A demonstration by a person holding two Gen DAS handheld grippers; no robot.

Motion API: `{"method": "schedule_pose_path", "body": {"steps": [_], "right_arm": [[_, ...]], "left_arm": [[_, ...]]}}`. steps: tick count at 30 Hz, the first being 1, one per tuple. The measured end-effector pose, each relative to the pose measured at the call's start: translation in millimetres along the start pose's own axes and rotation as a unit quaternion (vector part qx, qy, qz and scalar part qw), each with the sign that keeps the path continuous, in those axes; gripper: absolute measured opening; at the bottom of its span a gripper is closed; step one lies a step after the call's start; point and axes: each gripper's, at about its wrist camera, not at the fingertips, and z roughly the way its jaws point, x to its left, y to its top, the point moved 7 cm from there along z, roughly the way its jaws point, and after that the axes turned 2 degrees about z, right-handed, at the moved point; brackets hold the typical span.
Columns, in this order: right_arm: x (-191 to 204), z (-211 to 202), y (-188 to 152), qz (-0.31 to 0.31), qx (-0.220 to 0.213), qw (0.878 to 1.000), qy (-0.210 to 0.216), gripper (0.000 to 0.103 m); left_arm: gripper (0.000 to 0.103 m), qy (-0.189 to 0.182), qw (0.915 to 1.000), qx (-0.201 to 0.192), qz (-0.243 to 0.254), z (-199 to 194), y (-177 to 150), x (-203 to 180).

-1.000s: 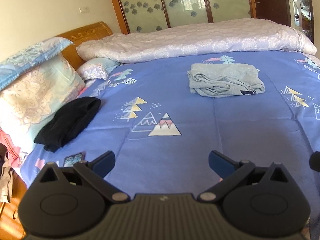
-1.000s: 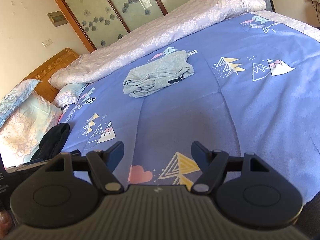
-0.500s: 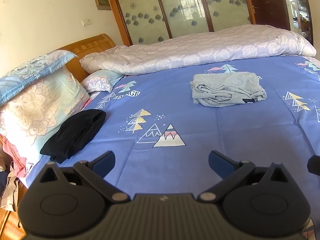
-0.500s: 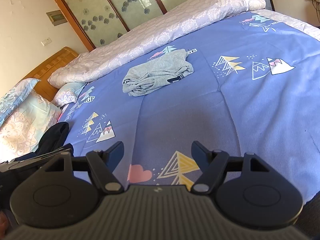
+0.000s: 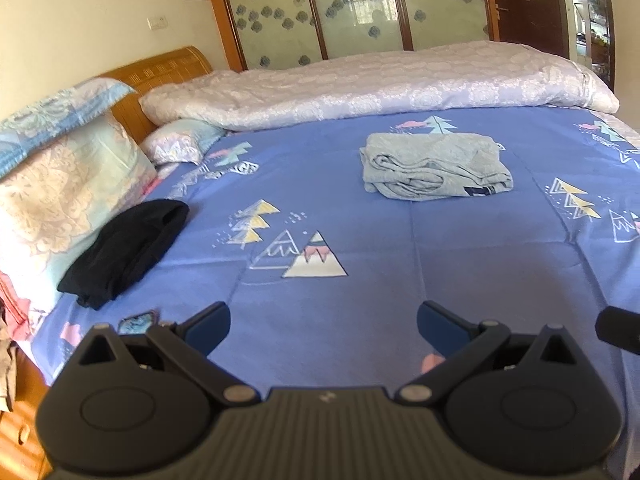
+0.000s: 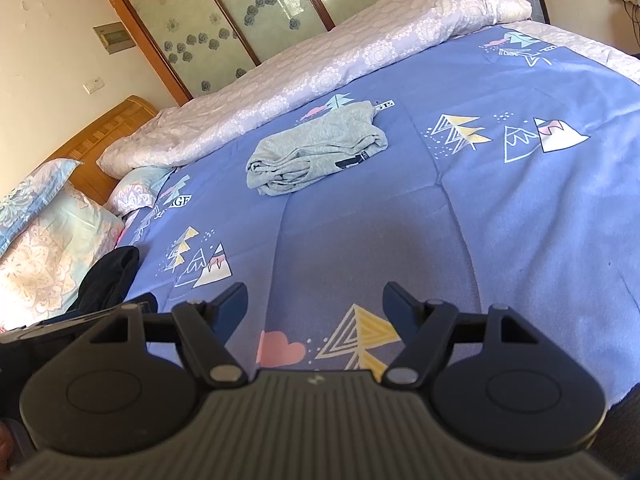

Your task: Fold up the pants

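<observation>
Left wrist view: pillows [image 5: 60,184] stacking at 9 o'clock, a black garment [image 5: 124,252] lying beside them. Left gripper [image 5: 323,322] hovering over the blue bedspread [image 5: 400,300], jaws gaping wide, gripping nothing. Folded grey pants [image 5: 434,166] lying well beyond it, toward 1 o'clock. Right gripper [image 6: 315,306] likewise spreading wide and empty; pants [image 6: 316,152] sitting at its 12 o'clock, well apart.

Grey pants [image 5: 434,166] lie folded flat on blue bedspread [image 5: 400,300]
</observation>
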Motion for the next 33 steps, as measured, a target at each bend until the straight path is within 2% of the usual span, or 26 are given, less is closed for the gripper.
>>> {"method": "schedule_pose_path", "body": {"steps": [17,33], "right_arm": [[-2,2,-1,0.008,0.002,1.000,0.000,0.077],[-2,3,-2,0.008,0.001,1.000,0.000,0.077]], "left_arm": [[0.103,-0.041,0.9985,0.033,-0.014,5,-8,-12],[0.103,-0.040,0.9975,0.058,-0.009,11,-17,-19]]}}
